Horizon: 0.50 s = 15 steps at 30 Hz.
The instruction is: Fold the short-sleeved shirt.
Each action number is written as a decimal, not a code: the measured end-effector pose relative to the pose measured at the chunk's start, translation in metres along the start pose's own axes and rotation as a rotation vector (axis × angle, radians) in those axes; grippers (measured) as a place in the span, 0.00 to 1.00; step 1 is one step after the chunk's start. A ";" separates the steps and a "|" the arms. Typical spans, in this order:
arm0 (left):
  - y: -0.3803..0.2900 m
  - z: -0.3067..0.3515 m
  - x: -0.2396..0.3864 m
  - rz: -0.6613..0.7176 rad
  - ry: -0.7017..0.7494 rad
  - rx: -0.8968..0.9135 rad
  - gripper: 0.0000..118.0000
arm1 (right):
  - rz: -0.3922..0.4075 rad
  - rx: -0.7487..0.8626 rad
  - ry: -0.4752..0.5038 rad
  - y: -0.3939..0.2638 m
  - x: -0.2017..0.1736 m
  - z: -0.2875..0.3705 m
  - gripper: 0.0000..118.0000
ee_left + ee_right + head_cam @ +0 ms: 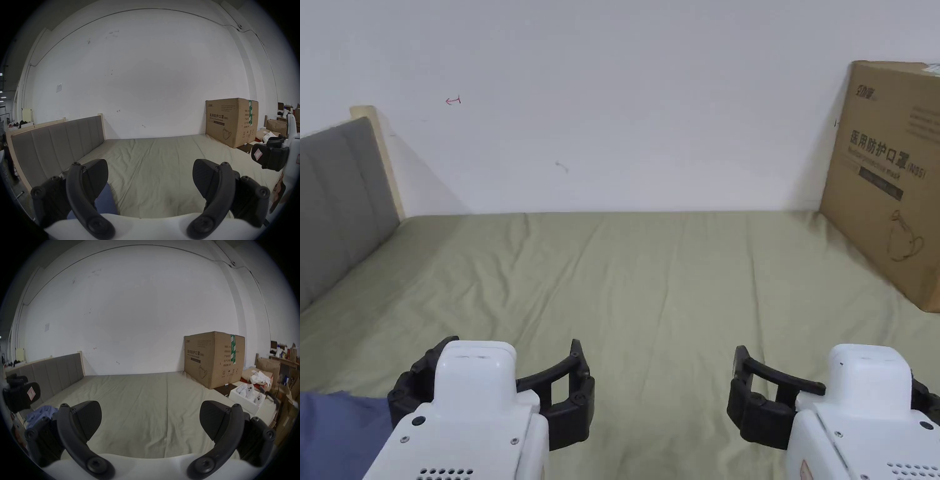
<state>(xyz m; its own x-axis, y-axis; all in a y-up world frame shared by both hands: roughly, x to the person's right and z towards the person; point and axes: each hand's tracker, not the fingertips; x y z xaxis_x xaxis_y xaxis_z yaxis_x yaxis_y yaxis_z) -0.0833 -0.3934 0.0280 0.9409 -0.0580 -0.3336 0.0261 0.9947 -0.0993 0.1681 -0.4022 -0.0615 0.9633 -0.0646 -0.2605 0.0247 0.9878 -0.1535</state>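
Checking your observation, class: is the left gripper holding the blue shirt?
No: the left gripper is open and empty, with the blue shirt lying beside it on the bed.

The left gripper (pixel 150 177) hangs over the bed (pixel 151 162) with its jaws wide apart and nothing between them. A blue shirt (pixel 105 203) lies just behind its left jaw. The right gripper (pixel 266 155) shows at the right edge, near a box (pixel 227 123) against the wall (pixel 138 73). A headboard (pixel 56 146) runs along the left.
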 end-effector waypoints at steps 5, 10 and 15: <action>0.004 -0.001 -0.003 0.022 -0.003 0.010 0.92 | -0.032 0.006 -0.006 0.010 0.002 0.000 1.00; 0.000 -0.001 -0.024 0.411 -0.021 0.075 0.92 | 0.333 0.082 -0.097 0.023 -0.035 0.003 1.00; -0.054 -0.015 -0.053 1.179 -0.053 -0.001 0.92 | 1.076 0.078 -0.146 -0.008 -0.093 -0.002 1.00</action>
<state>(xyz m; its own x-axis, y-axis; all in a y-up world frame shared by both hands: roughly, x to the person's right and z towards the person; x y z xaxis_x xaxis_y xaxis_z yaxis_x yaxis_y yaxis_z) -0.1399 -0.4453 0.0371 0.3963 0.9002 -0.1805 -0.8688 0.4312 0.2434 0.0777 -0.4047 -0.0377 0.5125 0.8522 -0.1059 -0.8390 0.5232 0.1494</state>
